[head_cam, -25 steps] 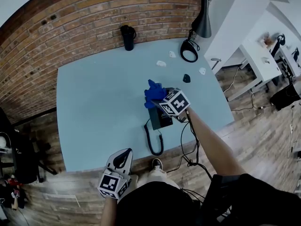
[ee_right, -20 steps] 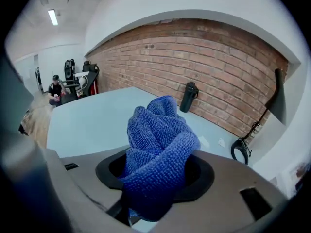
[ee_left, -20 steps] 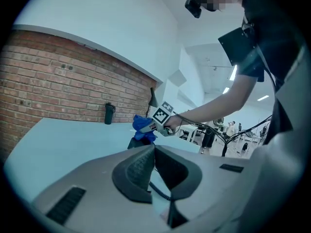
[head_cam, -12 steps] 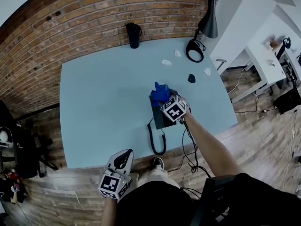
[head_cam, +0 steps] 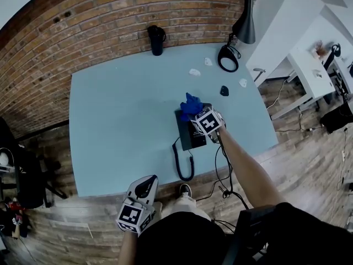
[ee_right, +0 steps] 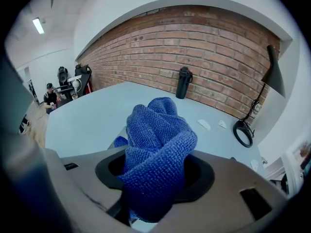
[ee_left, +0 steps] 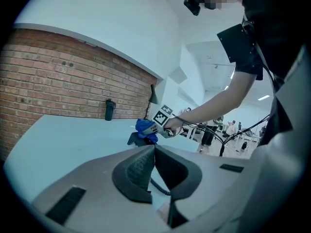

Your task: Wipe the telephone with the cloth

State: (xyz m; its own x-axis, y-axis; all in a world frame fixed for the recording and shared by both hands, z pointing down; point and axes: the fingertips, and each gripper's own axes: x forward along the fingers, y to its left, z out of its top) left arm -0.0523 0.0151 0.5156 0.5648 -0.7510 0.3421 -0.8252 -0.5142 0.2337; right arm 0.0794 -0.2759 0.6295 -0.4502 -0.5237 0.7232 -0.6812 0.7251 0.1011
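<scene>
From the head view, the dark telephone (head_cam: 186,137) sat near the front edge of the pale blue table (head_cam: 110,115), its coiled cord (head_cam: 181,163) trailing toward the person. The right gripper (head_cam: 197,112) pressed a bunched blue cloth (head_cam: 191,104) against the telephone's far end. The left gripper (head_cam: 144,187) hung low by the table's near edge, well apart from the telephone.

In the left gripper view, its jaws were closed together with nothing between them.

In the right gripper view, the jaws were clamped on the cloth, which bulged up between them.
</scene>
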